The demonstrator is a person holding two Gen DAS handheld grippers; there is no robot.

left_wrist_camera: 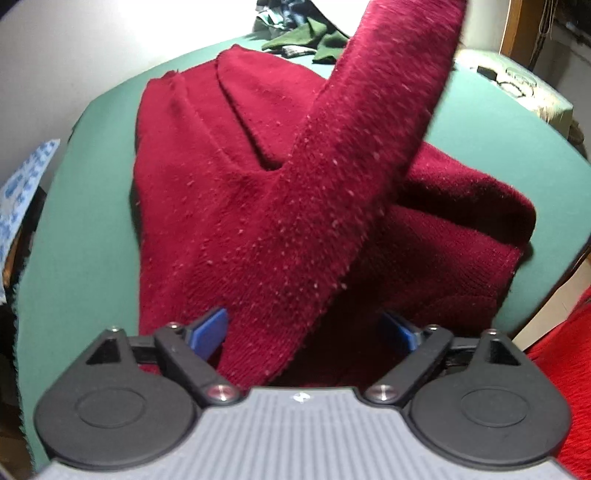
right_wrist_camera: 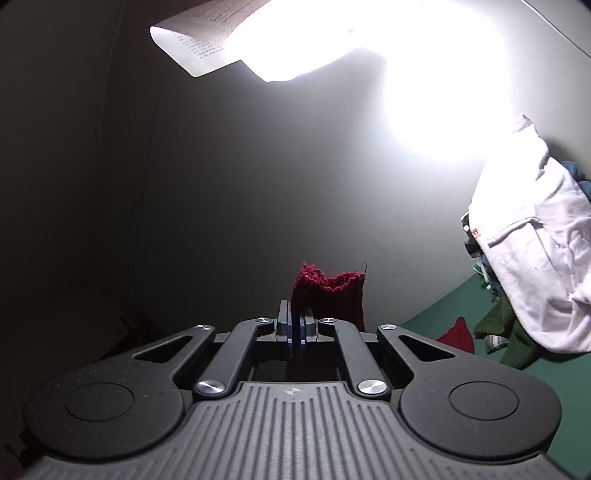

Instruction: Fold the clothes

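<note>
Green table [left_wrist_camera: 92, 206], grey wall [right_wrist_camera: 221, 184], glaring light [right_wrist_camera: 332, 33]

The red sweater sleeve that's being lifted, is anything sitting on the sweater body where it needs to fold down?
Nothing visible does. The right claw is shut on the sleeve, held up over the sweater body, whose visible surface is bare. The green clothes lie apart at the far end of the table. The left claw is open.
</note>
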